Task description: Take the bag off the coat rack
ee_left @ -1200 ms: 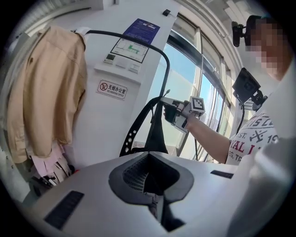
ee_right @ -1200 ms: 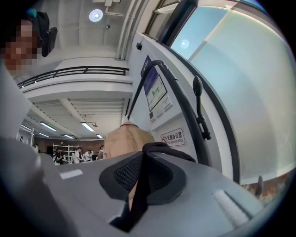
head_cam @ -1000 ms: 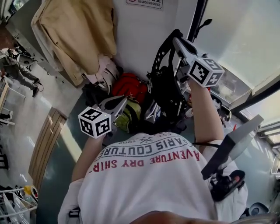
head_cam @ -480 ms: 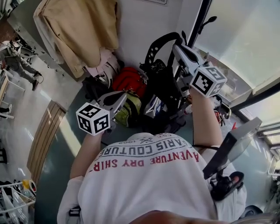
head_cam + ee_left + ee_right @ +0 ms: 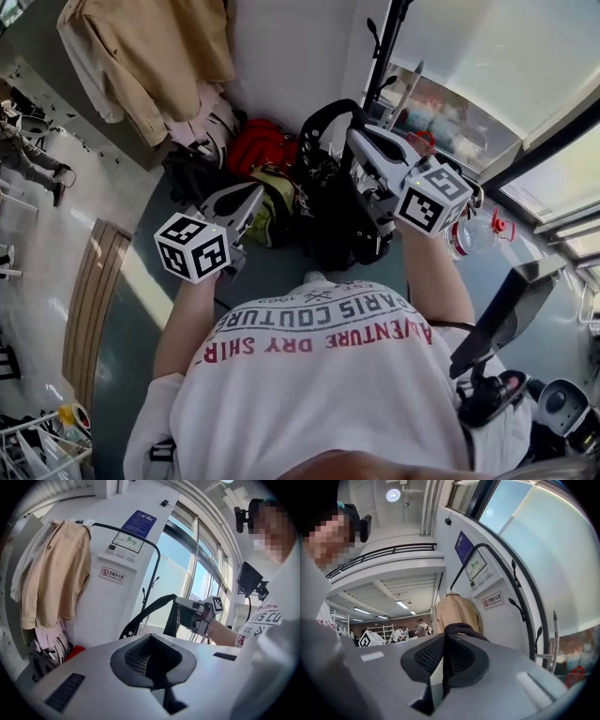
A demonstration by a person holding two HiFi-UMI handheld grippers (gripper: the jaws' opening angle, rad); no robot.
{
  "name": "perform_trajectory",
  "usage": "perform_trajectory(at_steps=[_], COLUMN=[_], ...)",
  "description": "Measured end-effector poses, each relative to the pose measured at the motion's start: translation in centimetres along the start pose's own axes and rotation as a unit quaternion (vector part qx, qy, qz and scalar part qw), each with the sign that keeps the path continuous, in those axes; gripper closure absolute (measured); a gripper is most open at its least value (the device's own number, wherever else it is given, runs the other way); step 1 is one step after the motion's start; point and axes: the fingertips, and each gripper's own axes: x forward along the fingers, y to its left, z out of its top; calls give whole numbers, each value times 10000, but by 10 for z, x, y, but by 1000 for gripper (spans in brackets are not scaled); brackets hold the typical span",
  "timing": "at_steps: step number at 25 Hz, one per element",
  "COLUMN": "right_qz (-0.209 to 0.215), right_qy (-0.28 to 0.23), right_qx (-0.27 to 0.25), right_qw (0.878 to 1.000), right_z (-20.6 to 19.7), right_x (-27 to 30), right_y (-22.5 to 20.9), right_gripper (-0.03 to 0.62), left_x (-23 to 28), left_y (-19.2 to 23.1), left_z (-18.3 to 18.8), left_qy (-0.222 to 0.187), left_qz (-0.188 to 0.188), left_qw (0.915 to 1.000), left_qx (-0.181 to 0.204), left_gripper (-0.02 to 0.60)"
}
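Observation:
A black bag (image 5: 339,217) hangs by its looped strap (image 5: 322,120) from my right gripper (image 5: 359,141), which is shut on the strap. In the right gripper view the strap (image 5: 458,628) comes out between the shut jaws of that gripper (image 5: 446,644). The black coat rack pole (image 5: 383,54) stands just behind and to the right of the strap. My left gripper (image 5: 251,194) is held low at the left of the bag, shut with nothing in it (image 5: 151,639). From the left gripper view I see the right gripper (image 5: 193,614) holding up the strap (image 5: 149,613).
A beige coat (image 5: 150,56) hangs on the wall at the left. A red bag (image 5: 258,145) and a yellow-green bag (image 5: 270,212) lie on the floor beside the black one. A bottle (image 5: 472,234) lies at the right, by the window.
My right gripper has come down and leftward with the strap, away from the rack's hooks, and the bag has followed. The left gripper has hardly shifted.

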Motion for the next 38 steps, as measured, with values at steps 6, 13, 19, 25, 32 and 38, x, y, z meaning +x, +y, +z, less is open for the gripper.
perform_trajectory(at_steps=[6,13,19,25,32,38], right_qz=[-459,-714,-536,-310,-158,-232], right_qy=[8,245,204,114,35,27], right_qx=[402,590,798,786,787,795], right_qw=[9981,9954,9952,9964,9968,9966], right_z=[-58,-109,-123,-123,-121,-108], right_x=[-74,-151,-198,-230,-255,-270], right_y=[115,244,331,387,409,397], right_gripper=[572,572,572,572,572,572], left_x=[-107,-208,-260,-289,-305,-297], left_y=[-54,-105,-155,-196,-228,-246], left_z=[-65,-112,-127,-134,-141,-130], left_qy=[127,305,281,219,163,192], left_qz=[-421,-780,-970,-1018,-959,-945], left_qw=[9990,9965,9947,9941,9948,9949], left_qx=[32,41,185,309,286,297], left_gripper=[581,581,581,581,581,581])
